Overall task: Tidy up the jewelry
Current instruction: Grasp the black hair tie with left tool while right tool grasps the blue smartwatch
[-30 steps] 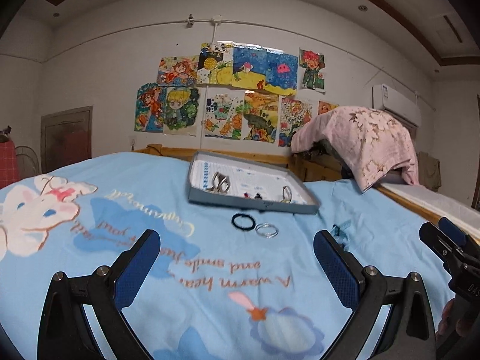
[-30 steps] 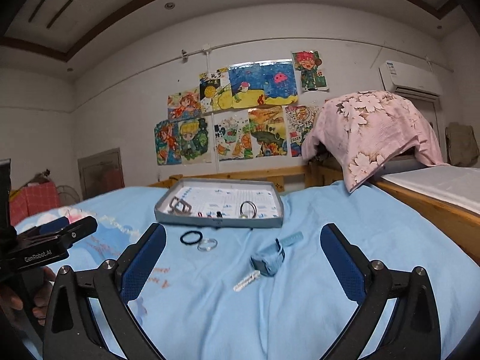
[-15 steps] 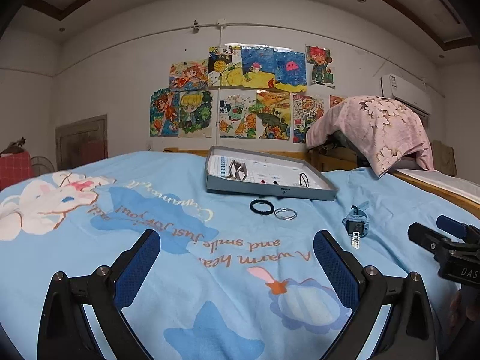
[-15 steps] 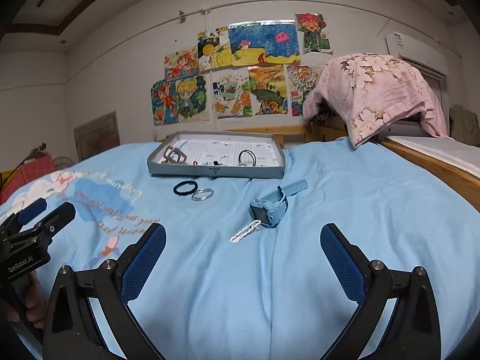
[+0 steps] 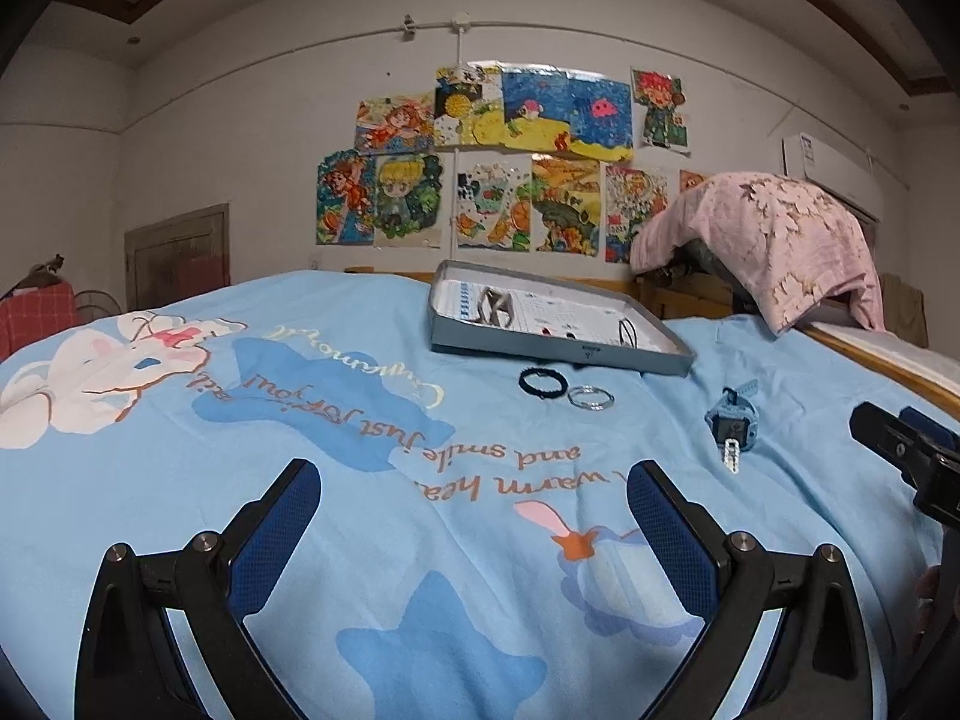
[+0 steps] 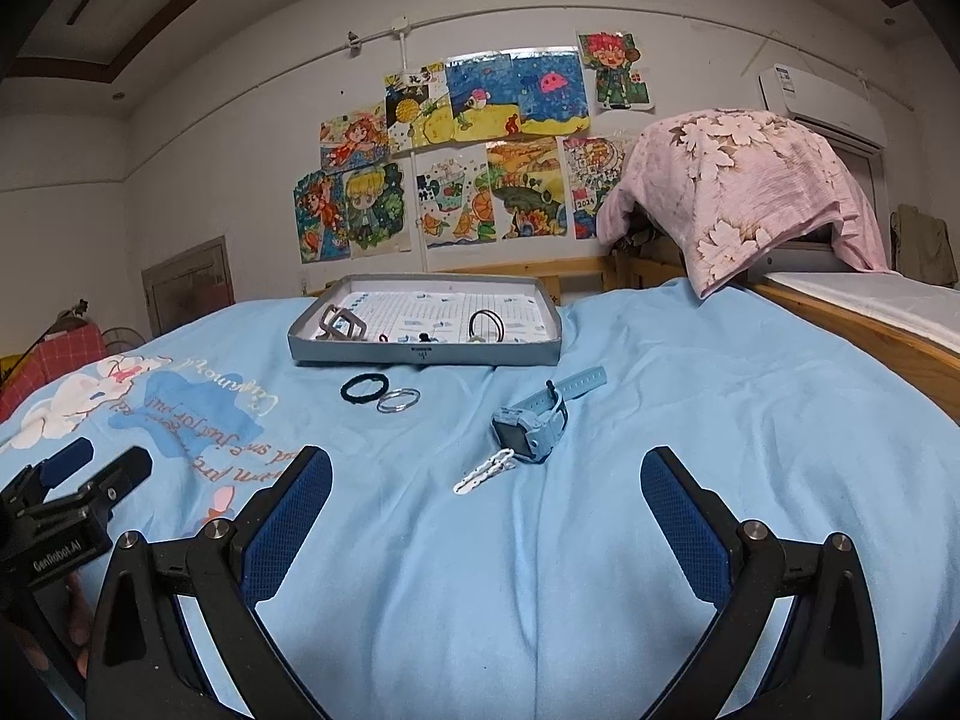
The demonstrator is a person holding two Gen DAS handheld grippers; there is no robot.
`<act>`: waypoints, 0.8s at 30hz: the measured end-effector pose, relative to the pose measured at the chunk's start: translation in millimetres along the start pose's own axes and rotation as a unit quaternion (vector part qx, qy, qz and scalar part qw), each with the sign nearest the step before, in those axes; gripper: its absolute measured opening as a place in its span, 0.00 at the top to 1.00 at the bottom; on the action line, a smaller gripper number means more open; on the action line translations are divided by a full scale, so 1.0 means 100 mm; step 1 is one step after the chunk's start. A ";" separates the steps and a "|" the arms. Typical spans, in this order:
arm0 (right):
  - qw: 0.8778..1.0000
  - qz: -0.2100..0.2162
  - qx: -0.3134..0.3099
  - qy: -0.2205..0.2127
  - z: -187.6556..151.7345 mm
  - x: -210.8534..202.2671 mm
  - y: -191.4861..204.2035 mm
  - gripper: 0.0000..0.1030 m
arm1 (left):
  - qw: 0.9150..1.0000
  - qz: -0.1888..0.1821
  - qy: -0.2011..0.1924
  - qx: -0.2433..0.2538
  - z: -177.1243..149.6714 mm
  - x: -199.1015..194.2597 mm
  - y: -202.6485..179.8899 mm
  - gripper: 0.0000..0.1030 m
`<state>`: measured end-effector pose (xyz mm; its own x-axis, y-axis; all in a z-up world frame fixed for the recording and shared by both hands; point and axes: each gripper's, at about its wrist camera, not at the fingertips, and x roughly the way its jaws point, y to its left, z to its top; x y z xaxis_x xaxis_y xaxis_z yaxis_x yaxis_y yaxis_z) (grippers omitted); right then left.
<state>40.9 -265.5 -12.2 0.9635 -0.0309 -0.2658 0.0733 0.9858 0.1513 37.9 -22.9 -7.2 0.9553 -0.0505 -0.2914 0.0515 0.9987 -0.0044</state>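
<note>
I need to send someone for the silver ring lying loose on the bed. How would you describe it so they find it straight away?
Start at the grey tray on the blue bedspread. Just in front of its near wall two small hoops lie side by side on the cloth. The silver ring is the thin, shiny metal one on the right; its neighbour, the black hair tie, is thicker and matte.

I read "GenRobot.AI" on the left gripper [image 6: 78, 504]; the bedsheet [image 5: 492, 480] print, upside down, includes "just for you" and "and smile".
</note>
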 end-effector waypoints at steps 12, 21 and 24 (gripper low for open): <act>1.000 0.016 -0.007 0.021 0.13 0.26 -0.11 0.02 | 0.992 -0.082 0.094 0.021 0.26 0.58 -0.12 0.00; 0.994 0.041 0.057 0.080 0.27 0.75 -0.56 0.08 | 0.983 -0.139 0.113 0.034 0.31 0.89 -0.37 0.00; 0.993 0.040 0.067 0.092 0.29 0.87 -0.69 0.24 | 0.982 -0.145 0.109 0.054 0.31 0.96 -0.49 0.00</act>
<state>126.7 -341.3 -18.3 0.9051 0.0889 -0.4158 0.0443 0.9528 0.3003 135.8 -77.0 -5.0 0.8116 -0.3164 -0.4911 0.3535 0.9353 -0.0183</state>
